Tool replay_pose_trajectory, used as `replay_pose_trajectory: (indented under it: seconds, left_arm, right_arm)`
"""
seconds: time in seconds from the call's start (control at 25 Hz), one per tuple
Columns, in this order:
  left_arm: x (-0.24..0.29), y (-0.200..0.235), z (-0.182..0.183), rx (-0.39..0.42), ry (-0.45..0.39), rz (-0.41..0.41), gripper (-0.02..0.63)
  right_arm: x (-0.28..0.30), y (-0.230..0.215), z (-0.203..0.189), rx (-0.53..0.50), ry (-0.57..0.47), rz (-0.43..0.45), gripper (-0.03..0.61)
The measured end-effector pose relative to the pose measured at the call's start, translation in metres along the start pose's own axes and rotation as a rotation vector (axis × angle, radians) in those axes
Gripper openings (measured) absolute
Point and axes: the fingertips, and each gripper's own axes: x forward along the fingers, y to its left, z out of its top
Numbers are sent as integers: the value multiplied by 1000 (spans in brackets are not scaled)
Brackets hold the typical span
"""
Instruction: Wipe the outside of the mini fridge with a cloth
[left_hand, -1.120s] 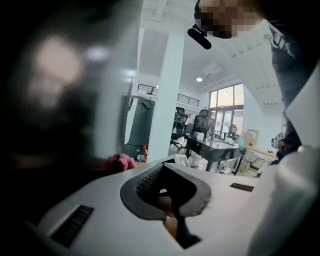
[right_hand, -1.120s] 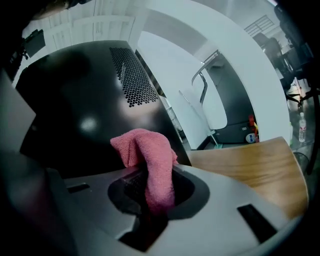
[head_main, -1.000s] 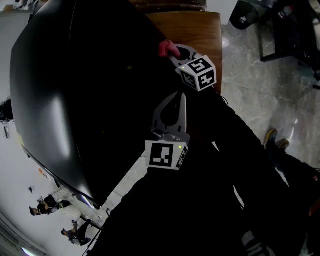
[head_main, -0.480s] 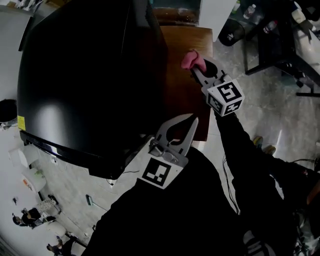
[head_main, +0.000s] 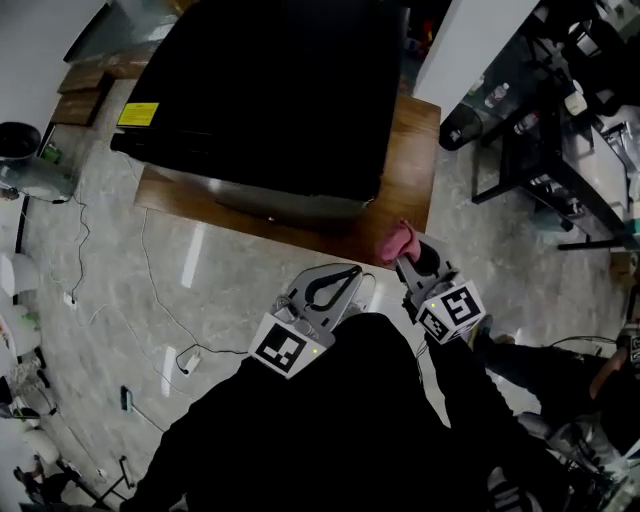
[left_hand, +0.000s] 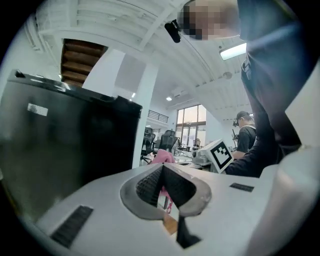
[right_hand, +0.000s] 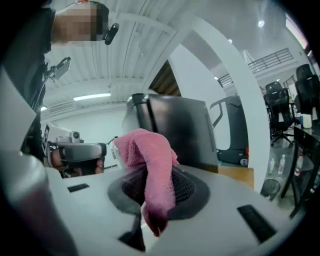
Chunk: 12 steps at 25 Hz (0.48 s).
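The black mini fridge (head_main: 270, 90) stands on a low wooden table (head_main: 405, 190); it fills the left of the left gripper view (left_hand: 65, 135) and stands behind the cloth in the right gripper view (right_hand: 175, 127). My right gripper (head_main: 405, 262) hangs over the table's front right corner, apart from the fridge. It is shut on a pink cloth (head_main: 397, 242), which bunches above the jaws and droops between them (right_hand: 150, 165). My left gripper (head_main: 355, 270) is shut and empty beside it, just off the table's edge. Past its tips the cloth (left_hand: 162, 157) shows.
A yellow label (head_main: 137, 113) sits on the fridge's top left corner. Cables (head_main: 150, 300) trail over the marble floor at left. A white pillar (head_main: 470, 40) and a dark frame with bottles (head_main: 540, 150) stand at right. A person (left_hand: 245, 135) stands farther off.
The view has pulled back from the fridge. Both grippers have come away from its side toward the table's front edge, the right one still carrying the pink cloth.
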Motion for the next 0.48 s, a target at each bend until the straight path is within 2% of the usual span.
replay_pose_trajectory:
  seconds: [0.2,0.36,0.48]
  left_arm:
    - [-124,23,-5,4,-35,111,6]
    - [-198,42,-11,45,-51,192,6]
    - [-251,57,-10,46,-76,266,6]
  right_arm:
    - [23,146,-11,14,52,182,77]
    - [40,226,-12,-24,57,309,75]
    - [56,279,-13,-52,58,404,75]
